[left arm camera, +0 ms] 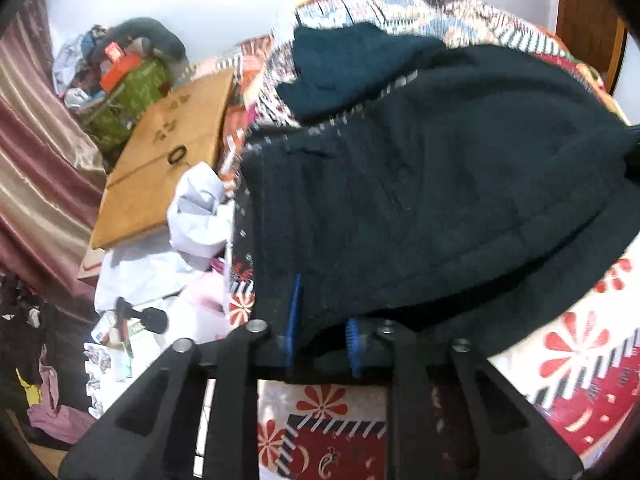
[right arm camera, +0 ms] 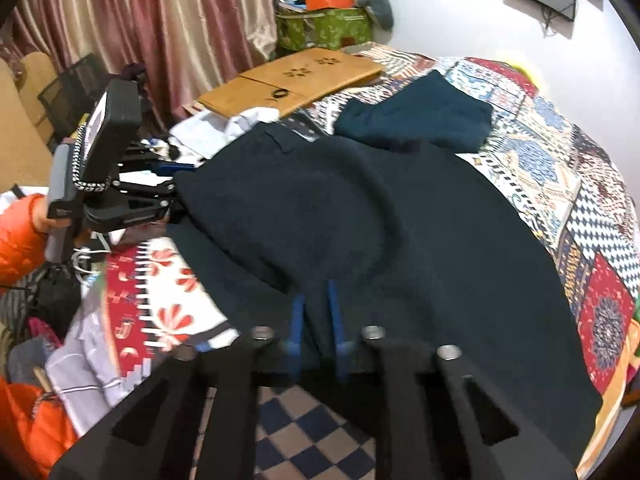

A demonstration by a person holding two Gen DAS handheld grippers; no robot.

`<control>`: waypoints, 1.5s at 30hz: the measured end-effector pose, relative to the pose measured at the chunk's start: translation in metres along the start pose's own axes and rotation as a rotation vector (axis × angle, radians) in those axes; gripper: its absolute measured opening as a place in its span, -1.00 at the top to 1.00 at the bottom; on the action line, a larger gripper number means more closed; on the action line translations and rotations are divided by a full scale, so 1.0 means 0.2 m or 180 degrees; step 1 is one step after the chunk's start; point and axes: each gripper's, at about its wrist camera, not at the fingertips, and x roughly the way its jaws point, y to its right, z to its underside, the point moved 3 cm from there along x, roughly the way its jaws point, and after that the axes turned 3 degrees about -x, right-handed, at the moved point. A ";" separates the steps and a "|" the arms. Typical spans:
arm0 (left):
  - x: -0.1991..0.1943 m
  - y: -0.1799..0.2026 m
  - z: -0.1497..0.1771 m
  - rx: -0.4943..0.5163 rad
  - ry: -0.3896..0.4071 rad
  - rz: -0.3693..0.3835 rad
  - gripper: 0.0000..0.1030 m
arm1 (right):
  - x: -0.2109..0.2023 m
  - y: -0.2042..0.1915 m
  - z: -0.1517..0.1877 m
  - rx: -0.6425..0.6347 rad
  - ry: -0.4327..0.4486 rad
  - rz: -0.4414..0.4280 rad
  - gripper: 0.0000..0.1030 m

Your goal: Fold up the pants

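While both claws bite the near edge of the dark pants (right arm camera: 360,216) on the bed (right arm camera: 560,184), the left claw (left arm camera: 322,320) and right claw (right arm camera: 316,320) are clamped on cloth. Far behind them, a green bag (right arm camera: 324,30) holds blurry boxes. Folds hide the pant legs.

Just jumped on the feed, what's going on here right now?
A person in an orange sleeve is folding dark pants spread on a patterned bedspread. The left tool is clamped on the near edge of the fabric, and the right tool is clamped on another part of that edge. A teal garment, already folded, lies farther back. No fold is visible yet.
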 end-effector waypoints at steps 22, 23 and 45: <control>-0.24 -0.23 -0.08 -0.0397 0.0068 0.0375 -0.20 | -0.21 0.14 -0.03 0.0428 0.0280 0.0094 0.21; -0.24 -0.25 -0.13 -0.0471 0.0118 0.0383 -0.21 | -0.21 0.18 -0.03 0.0505 0.0283 0.0136 0.21; 0.38 -0.27 -0.17 -0.0875 -0.0544 -0.0170 -0.48 | -0.42 0.61 0.57 0.1816 0.0167 0.0868 0.15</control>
